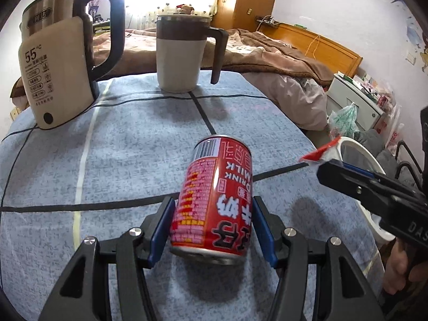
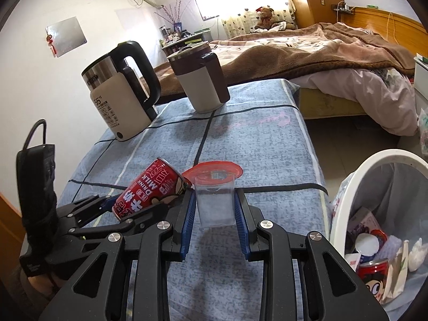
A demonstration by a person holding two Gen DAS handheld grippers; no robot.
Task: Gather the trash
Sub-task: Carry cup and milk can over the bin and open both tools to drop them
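My left gripper is shut on a red milk drink can, held upside down and tilted above the blue tablecloth. The can and the left gripper also show in the right wrist view. My right gripper is shut on a clear plastic cup with a peeled red foil lid, held above the table. In the left wrist view the right gripper shows at the right with the red lid at its tip. A white trash bin stands right of the table.
A beige electric kettle and a white-and-brown lidded mug stand at the table's far end. The bin holds several pieces of trash, among them a red can. A bed with a brown blanket lies beyond the table.
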